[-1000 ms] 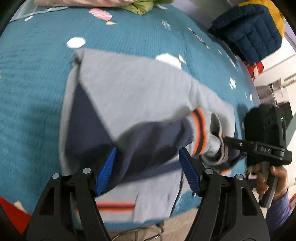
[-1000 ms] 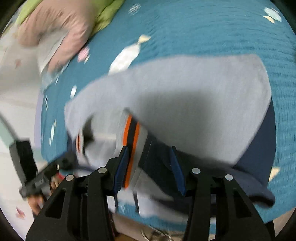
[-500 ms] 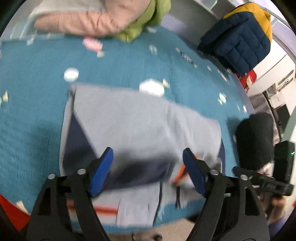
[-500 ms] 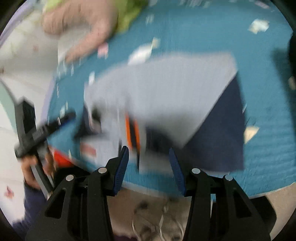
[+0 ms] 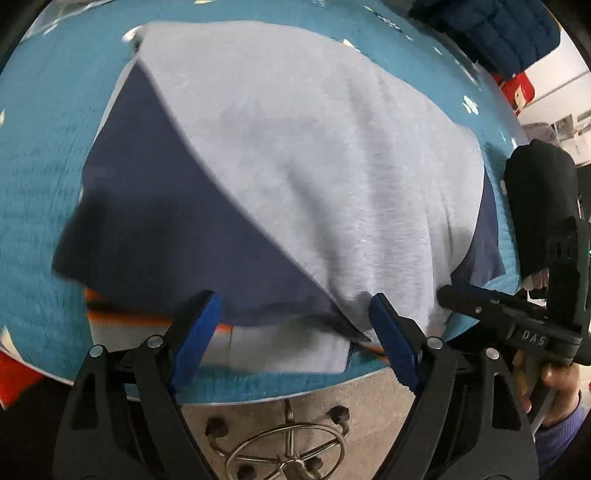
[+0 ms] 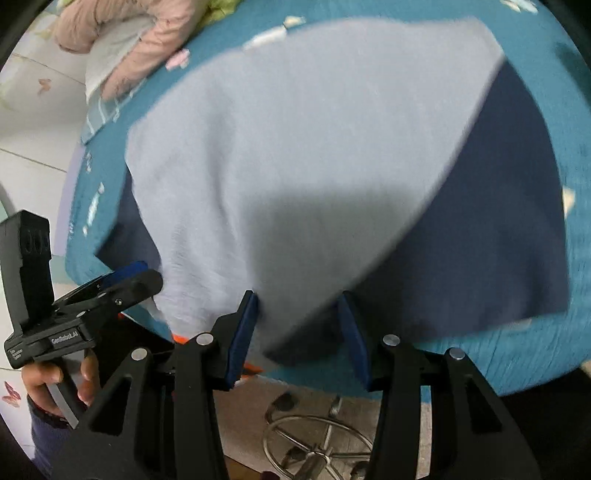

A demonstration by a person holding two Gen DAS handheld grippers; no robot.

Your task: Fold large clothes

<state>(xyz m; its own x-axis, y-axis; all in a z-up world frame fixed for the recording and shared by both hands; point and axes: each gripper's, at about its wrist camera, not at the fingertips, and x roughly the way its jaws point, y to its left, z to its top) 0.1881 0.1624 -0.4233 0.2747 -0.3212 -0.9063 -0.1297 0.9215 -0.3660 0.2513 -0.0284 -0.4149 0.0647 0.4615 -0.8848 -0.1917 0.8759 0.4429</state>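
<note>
A grey and navy sweatshirt (image 5: 314, 155) with orange-striped cuffs lies partly folded on the teal cloth-covered table (image 5: 33, 155); a grey panel lies over its navy part. It also shows in the right wrist view (image 6: 295, 147). My left gripper (image 5: 295, 332) is open at the garment's near edge, holding nothing. My right gripper (image 6: 301, 332) is open at the near edge too, holding nothing. The right gripper shows in the left wrist view (image 5: 498, 306), and the left gripper shows in the right wrist view (image 6: 122, 284).
A navy and yellow puffer jacket (image 5: 498, 26) lies at the table's far right. Pink and green clothes (image 6: 122, 40) are piled at the far side. A chair's metal wheeled base (image 5: 288, 454) stands on the floor below the table's near edge.
Both grippers let go of the sleeve and cuff they were around, pulled back, then came close to the garment's near edge. The sleeve now lies folded on the body.
</note>
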